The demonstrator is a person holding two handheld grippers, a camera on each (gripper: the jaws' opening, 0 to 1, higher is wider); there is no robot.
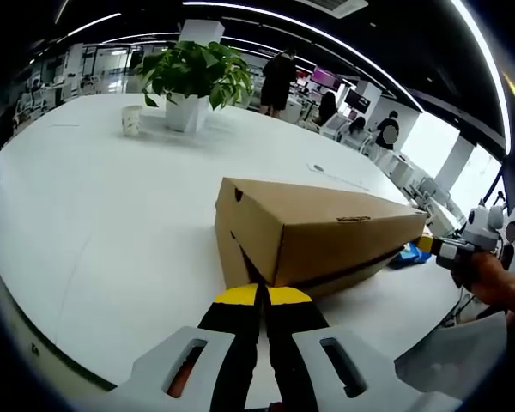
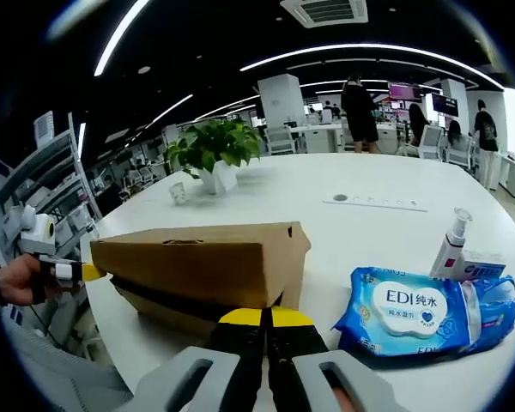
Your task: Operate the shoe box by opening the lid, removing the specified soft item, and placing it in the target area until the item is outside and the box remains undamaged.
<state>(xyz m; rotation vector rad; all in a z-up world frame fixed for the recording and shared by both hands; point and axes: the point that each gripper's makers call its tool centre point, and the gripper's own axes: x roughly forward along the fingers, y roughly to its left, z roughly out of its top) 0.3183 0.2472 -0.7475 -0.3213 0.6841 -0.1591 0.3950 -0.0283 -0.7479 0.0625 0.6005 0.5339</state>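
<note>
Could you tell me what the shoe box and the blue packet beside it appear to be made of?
Shoe box: looks like plain brown cardboard, matte, with folded edges and a lid standing ajar. Blue packet: apparently soft glossy plastic film, judging by its wrinkles and highlights; it carries a white printed label.

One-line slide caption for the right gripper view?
Shut right hand-held gripper at the cardboard shoe box, lid slightly raised, wet wipes pack beside it on the white table.
</note>
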